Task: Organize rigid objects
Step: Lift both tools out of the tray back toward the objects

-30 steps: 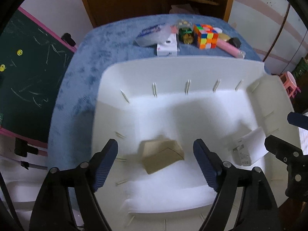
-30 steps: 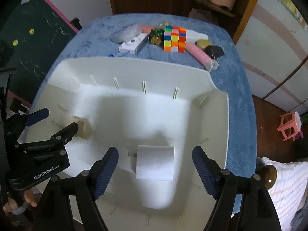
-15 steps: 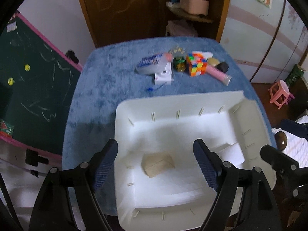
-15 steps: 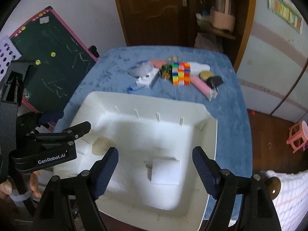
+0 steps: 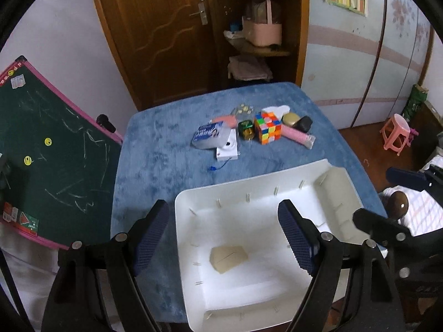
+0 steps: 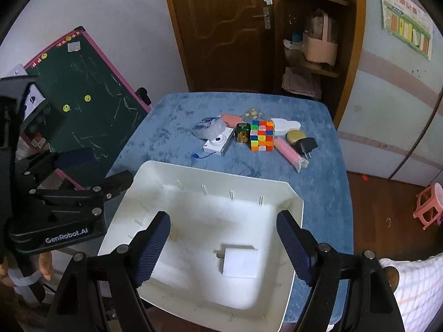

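A white bin (image 5: 336, 186) (image 6: 293, 207) sits at the near end of a blue-covered table (image 5: 166, 149) (image 6: 326, 182). A tan cardboard piece (image 5: 228, 254) lies on its floor, and a white box (image 6: 240, 261) lies in it too. My left gripper (image 5: 225, 238) hangs open above the bin, nothing between its fingers. My right gripper (image 6: 224, 244) is likewise open and empty over the bin. At the far end of the table lie a colour cube (image 5: 268, 127) (image 6: 261, 135), a white camera (image 6: 218, 145), a pink tube (image 6: 290, 155), a black charger (image 6: 306, 146) and a clear packet (image 5: 210, 137).
A green chalkboard (image 5: 47, 155) (image 6: 80, 99) leans left of the table. A brown door (image 5: 160, 27) and a shelf unit (image 6: 313, 41) stand behind it. A pink stool (image 5: 396, 134) stands on the floor to the right. The other gripper's body (image 6: 52, 210) shows at left.
Both grippers have risen away from the bin, so the bin looks smaller and more of the table and room shows. Their jaws stay at the same width.
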A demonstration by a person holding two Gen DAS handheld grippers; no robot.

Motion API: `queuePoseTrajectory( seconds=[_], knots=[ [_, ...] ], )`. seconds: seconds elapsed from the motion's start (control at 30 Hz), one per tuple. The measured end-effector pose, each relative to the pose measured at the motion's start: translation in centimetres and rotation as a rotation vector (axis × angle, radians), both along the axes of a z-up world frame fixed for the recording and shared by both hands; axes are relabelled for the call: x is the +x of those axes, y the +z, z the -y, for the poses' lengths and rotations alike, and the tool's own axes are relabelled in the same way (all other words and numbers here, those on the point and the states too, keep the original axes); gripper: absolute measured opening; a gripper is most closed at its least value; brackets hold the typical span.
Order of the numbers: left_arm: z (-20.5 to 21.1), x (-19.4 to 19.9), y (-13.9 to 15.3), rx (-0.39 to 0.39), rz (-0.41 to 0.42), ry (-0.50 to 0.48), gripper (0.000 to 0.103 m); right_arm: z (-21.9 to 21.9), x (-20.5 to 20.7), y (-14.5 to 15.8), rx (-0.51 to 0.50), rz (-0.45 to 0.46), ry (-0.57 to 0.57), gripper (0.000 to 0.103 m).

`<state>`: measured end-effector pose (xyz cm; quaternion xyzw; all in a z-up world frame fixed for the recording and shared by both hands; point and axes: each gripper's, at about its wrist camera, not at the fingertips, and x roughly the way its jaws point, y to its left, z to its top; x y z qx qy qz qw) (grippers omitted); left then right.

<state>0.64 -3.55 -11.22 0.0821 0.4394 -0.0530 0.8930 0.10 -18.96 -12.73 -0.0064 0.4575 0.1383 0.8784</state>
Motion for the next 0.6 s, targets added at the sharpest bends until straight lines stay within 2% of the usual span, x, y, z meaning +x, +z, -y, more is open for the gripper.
queuePoseTrajectory(
  seconds=[0.43,0.5,0.6],
  knots=[
    [0.4,1.3,1.8,-0.009,0.018,0.011,0.083,0.3,1.0,2.0,0.004,0.048,0.002,0.08],
    [0.5,1.5,2.0,-0.01,0.002,0.004,0.088,0.4,1.2,2.2,0.005,0.056,0.005,0.08],
    [0.5,1.8,2.3,-0.01,-0.001,0.007,0.088,0.4,1.5,2.5,0.012,0.062,0.003,0.08]
  ],
)
